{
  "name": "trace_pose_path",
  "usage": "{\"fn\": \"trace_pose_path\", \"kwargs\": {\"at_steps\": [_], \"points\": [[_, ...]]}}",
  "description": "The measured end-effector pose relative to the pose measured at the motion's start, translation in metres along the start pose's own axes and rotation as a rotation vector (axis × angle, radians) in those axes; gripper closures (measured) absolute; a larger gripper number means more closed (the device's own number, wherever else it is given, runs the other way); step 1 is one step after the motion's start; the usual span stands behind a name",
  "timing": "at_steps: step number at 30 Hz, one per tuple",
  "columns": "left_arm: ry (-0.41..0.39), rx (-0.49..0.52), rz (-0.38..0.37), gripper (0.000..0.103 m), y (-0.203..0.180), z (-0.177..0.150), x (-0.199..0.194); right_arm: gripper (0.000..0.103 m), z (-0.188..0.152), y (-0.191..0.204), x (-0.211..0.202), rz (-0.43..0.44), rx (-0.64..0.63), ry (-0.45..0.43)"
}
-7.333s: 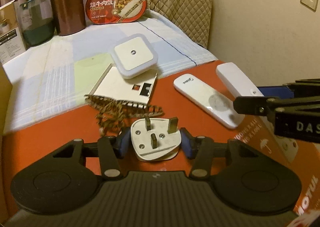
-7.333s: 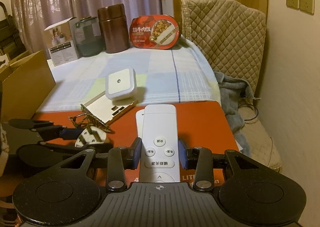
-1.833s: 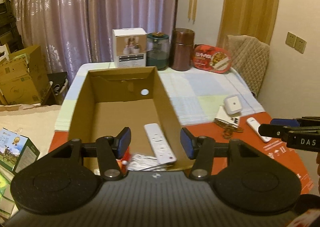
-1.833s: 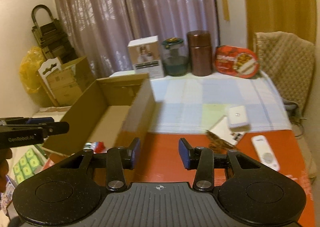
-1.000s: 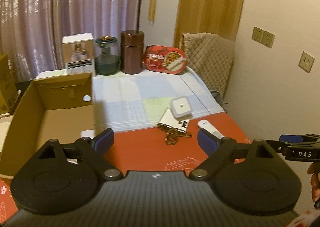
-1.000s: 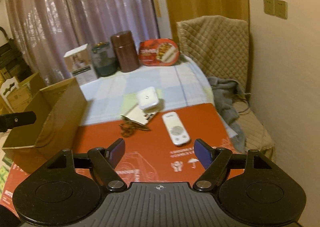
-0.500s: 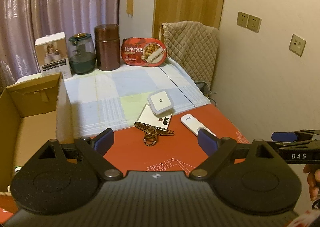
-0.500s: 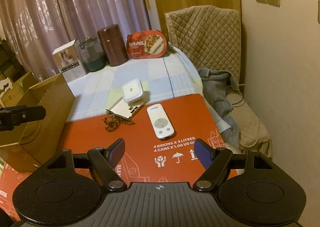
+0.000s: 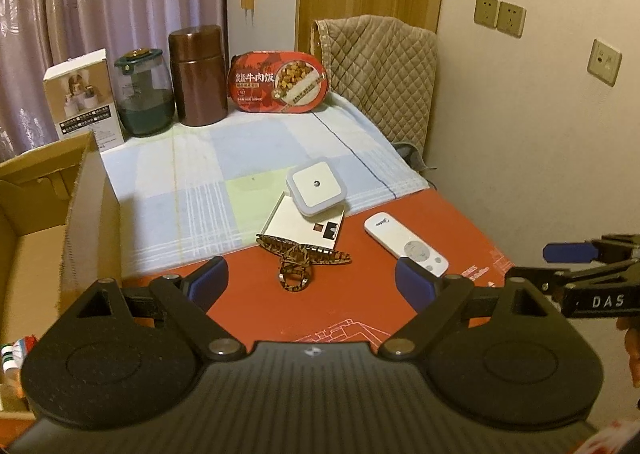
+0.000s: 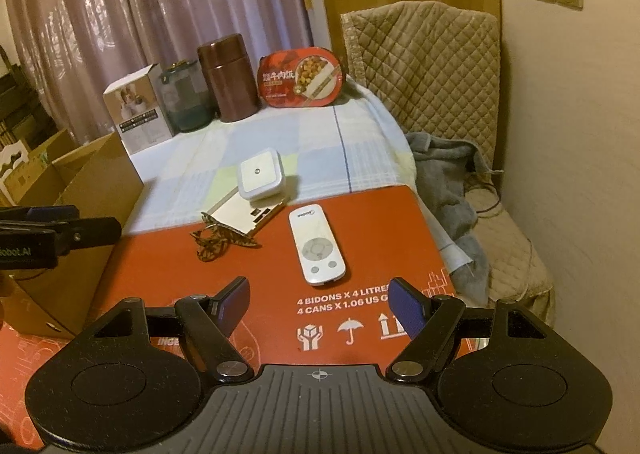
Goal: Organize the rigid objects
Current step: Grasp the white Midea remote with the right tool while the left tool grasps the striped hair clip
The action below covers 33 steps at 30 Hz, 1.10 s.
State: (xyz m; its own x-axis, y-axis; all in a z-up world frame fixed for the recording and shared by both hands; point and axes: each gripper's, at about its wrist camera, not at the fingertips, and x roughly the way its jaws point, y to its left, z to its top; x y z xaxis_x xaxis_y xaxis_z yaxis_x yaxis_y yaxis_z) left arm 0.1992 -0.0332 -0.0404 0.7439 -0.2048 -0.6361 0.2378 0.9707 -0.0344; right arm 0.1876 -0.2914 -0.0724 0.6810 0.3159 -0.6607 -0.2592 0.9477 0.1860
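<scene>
"4 BIDONS X 4 LITRES" red cardboard [image 10: 344, 302]

Left wrist view sits above the near edge of the red board [image 9: 360, 318], looking forward and slightly down over its own wide-spread fingers toward the far edge, where the brown canister [image 9: 198, 73] stands. Right wrist view hovers over the same near edge, further toward the right side, facing the same way. Both see the white remote [image 9: 406, 250] [image 10: 317, 250], the leopard hair clip [image 9: 302, 254] [image 10: 218, 240], the night light [image 9: 317, 189] [image 10: 260, 173] and the cardboard box [image 9: 86, 213] [image 10: 80, 189] at the left edge. Each view catches the other gripper at its border: right gripper [image 9: 592, 274], left gripper [image 10: 52, 230].
</scene>
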Motion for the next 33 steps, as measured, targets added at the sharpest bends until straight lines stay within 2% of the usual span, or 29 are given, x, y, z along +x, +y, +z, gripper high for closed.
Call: {"fn": "trace_pose_path", "kwargs": {"at_steps": [17,24,26,33], "points": [[0.009,0.050,0.014,0.021,0.006,-0.017,0.069,0.030,0.002,-0.005,0.071,0.034,-0.124,0.005],[0.035,0.069,0.014,0.028,0.010,-0.018,0.100,0.030,0.004,-0.010,0.104,0.055,-0.139,0.018],[0.038,0.072,0.018,0.029,0.010,-0.019,0.106,0.032,0.005,-0.010,0.113,0.055,-0.145,0.021],[0.053,0.070,0.015,0.030,0.012,-0.023,0.124,0.047,0.005,-0.006,0.146,0.037,-0.187,0.025]]}}
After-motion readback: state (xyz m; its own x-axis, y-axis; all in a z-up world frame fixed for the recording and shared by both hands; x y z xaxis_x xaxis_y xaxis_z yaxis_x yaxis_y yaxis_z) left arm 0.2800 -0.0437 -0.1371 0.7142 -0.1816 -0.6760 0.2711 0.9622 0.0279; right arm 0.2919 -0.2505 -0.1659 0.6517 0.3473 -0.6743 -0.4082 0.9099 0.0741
